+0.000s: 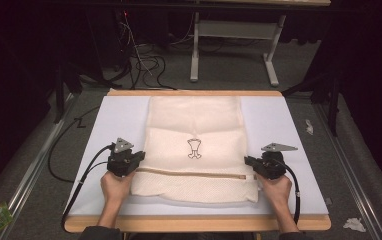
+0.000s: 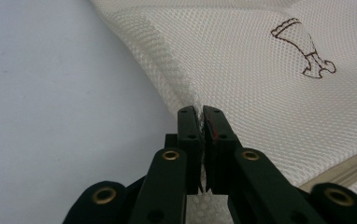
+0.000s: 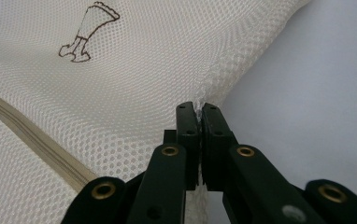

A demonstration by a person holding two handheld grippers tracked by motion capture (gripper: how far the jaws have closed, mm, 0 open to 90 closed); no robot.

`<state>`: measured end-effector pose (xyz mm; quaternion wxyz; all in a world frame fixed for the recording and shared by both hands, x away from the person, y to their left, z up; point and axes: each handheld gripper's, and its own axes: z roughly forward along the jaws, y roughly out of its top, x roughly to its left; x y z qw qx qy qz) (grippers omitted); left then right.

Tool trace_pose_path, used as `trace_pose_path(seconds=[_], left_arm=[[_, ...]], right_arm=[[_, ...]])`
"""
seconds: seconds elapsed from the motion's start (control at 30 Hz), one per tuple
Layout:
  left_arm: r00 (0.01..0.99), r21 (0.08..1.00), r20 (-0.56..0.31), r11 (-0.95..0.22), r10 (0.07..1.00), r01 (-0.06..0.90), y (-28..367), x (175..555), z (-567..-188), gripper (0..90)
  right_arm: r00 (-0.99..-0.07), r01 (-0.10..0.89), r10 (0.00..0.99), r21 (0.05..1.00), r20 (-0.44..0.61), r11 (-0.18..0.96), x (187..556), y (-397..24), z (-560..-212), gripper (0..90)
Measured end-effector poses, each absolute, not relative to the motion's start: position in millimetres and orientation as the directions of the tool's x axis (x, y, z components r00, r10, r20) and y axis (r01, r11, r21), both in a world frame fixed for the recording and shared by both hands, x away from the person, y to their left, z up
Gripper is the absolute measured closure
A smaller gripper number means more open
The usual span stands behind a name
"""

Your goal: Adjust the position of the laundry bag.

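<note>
Lying flat in the middle of the white-covered surface [image 1: 279,125], the cream mesh laundry bag [image 1: 194,125] has its beige zipper [image 1: 194,174] running across near your edge and a small dark printed emblem [image 1: 194,148] just above that. You have it by both side edges: your left hand-held gripper [image 1: 136,159] is pinched tight on the bag's left edge, with a thin fold of mesh caught between the closed jaws, as the left gripper view shows [image 2: 200,116], and your right hand-held gripper [image 1: 251,161] is clamped the same way on the right edge [image 3: 198,112]. Both grips sit roughly level with each other, just above the zipper line, which looks like a sound start for folding or lifting the bag evenly. To do this step well, I'd judge you should move both hands together at matching height and pace, so the mesh stays taut between them rather than sagging or twisting. Each grip holds only a narrow strip of fabric, so a sudden pull could slip it out; keep the tension gentle. Watch the zipper as a guide line: if it stays straight across, the fold should land square. Beyond the surface lie grey carpet [image 1: 229,75] and loose black cables [image 1: 144,62], well apart from your work.
</note>
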<state>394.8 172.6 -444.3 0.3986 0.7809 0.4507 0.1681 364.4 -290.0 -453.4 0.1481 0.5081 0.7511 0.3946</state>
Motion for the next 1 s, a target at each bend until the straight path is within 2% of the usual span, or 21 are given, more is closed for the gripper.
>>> trace_pose_path(seconds=[0.73, 0.93, 1.0], left_arm=[[0.519, 0.753, -0.089, -0.284, 0.850, 0.594, 180.0, 392.2, -460.5, 81.4], [0.512, 0.765, -0.074, -0.281, 0.856, 0.580, 180.8, 389.7, -462.4, 70.7], [0.510, 0.775, -0.075, -0.271, 0.857, 0.570, 181.6, 386.6, -462.2, 62.3]], right_arm=[[-0.440, 0.652, 0.885, 0.732, 0.153, 0.197, 365.9, -278.1, -461.3, 85.9], [-0.427, 0.642, 0.894, 0.742, 0.134, 0.195, 365.2, -278.6, -463.4, 78.4], [-0.410, 0.632, 0.903, 0.754, 0.131, 0.178, 363.0, -280.9, -463.5, 70.0]])
